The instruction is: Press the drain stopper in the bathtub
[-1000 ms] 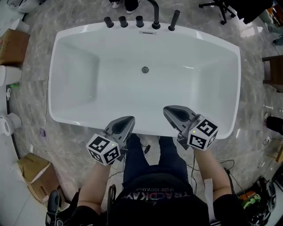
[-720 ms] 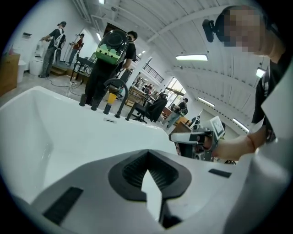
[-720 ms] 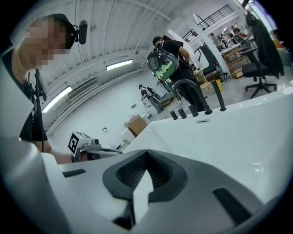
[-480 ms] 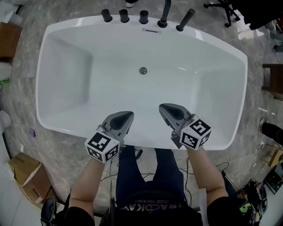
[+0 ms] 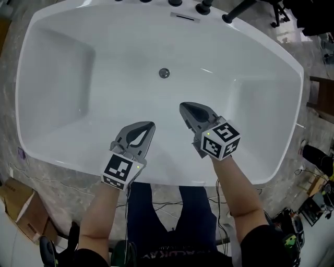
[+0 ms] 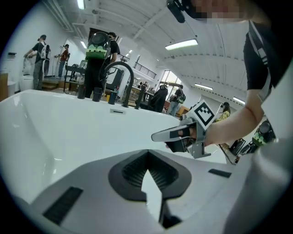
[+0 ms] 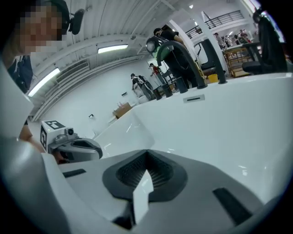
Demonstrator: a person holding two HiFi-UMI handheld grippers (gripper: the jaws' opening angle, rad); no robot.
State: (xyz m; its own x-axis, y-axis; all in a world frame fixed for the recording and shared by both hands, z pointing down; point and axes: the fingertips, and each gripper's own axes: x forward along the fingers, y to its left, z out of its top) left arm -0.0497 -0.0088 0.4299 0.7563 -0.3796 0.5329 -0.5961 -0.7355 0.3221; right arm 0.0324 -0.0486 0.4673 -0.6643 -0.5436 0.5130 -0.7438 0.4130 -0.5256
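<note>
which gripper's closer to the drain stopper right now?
Right. In the head view the right gripper sits below-right of the drain stopper, apart from it; the left gripper hangs farther back, below-left, closer to the person.

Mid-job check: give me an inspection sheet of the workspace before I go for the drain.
Surface: white bathtub, basin bare, no water seen.
Job's things: round metal drain stopper in the tub floor, nothing touching it.
Clutter: nothing seen inside the tub.
Grippers: left tongs and right tongs both shut and empty, over the tub's near half, short of the stopper; the right is nearer to it.
Cables: tangle of cables and gear on the floor at lower right, clear of the tub.
Surroundings: grey marble floor; black taps on the far rim; brown cardboard box at lower left; people standing beyond the tub.
</note>
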